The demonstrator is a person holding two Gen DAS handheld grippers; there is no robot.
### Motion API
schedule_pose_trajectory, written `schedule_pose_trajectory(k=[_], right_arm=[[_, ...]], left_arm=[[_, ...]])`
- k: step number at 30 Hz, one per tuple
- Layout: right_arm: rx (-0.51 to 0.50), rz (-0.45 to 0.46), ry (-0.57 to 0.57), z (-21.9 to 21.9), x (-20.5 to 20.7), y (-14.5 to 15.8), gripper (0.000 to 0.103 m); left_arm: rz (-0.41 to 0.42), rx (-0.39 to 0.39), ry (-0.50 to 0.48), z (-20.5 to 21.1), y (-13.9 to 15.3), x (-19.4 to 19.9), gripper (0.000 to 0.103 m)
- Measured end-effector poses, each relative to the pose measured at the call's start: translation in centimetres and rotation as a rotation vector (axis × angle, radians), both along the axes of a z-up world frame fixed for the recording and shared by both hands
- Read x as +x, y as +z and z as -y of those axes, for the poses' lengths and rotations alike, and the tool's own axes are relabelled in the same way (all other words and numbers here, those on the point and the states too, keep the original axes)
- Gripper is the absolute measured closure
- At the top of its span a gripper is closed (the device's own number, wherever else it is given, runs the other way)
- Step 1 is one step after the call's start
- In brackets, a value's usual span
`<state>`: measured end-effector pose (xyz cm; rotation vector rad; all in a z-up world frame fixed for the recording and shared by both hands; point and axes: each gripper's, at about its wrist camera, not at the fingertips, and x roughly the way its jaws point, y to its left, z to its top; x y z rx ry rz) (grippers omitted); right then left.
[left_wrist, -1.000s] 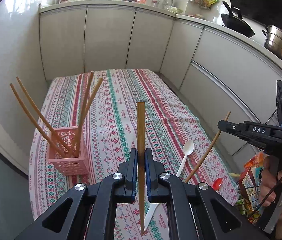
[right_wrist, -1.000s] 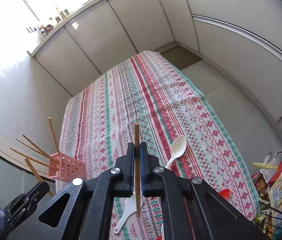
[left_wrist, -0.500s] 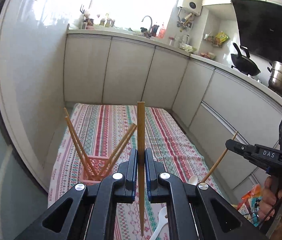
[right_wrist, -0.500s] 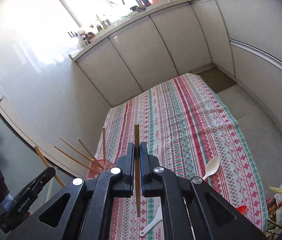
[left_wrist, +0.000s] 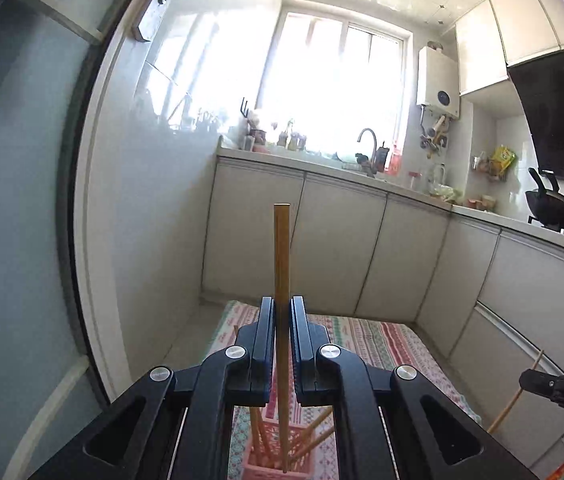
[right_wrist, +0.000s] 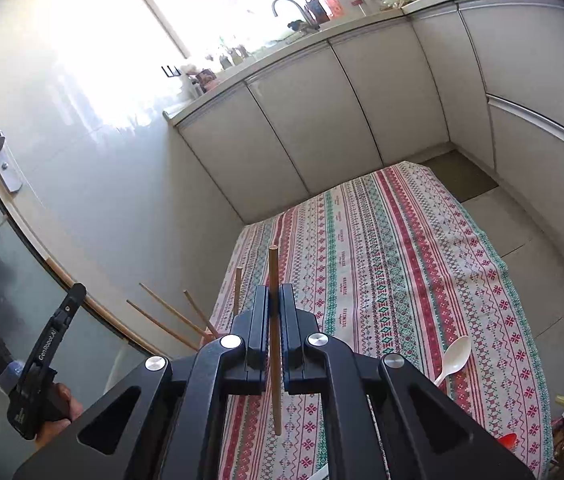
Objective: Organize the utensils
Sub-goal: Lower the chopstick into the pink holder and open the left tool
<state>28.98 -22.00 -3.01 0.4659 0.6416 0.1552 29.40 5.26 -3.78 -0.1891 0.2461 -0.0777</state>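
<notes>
Over the near left corner of the worktop (right_wrist: pixel 422 240), which is draped in a striped red-and-green patterned cloth, the left gripper (left_wrist: pixel 282 312) is clenched on a chopstick (left_wrist: pixel 281 264). It holds the stick upright, and the lower tip hangs directly above the pink basket (left_wrist: pixel 270 464) standing by the worktop's left edge. That looks deliberate: a vertical stick lined up over the opening can simply be lowered in. Several other chopsticks (right_wrist: pixel 170 320) already lean out of that basket at loose angles, fanned toward the left, so the incoming stick has to find a gap between them.

Further right, the right gripper (right_wrist: pixel 274 304) is likewise closed tight on a second chopstick (right_wrist: pixel 274 320), held upright above the cloth and well apart from the basket, apparently waiting its turn. Near the right edge of the worktop a white spoon (right_wrist: pixel 454 358) lies flat, bowl pointing away, not yet sorted; I judge it comes after the sticks.

As for writing, the side of the left gripper, seen from the right one, reads "GenRobotAI" as best I can make out. The other gripper's body shows "DA" before the frame cuts it off. Small red words repeat along the cloth's stripes, too fine to read.
</notes>
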Motion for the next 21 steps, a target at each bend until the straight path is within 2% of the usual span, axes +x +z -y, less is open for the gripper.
schedule_pose_trajectory(k=[7,13,19,21], right_arm=[[-0.002,0.020,0.001,-0.2,1.0,-0.1,0.098],[0.005,0.048,0.010,-1.1,1.6,0.2,0.098],[-0.013,0.073,0.027,-2.7,1.9,0.7,0.098],[-0.021,0.083,0.037,-3.5,1.9,1.0,0.098]], left_arm=[[-0.026,0.033,0.016,0.5,-2.7,2.9,0.096],[-0.110,0.064,-0.001,0.8,-5.4,4.9,0.096],[-0.247,0.006,-0.067,-0.2,-7.5,6.8,0.094],[-0.275,-0.020,-0.075,-0.6,-7.5,6.9,0.090]])
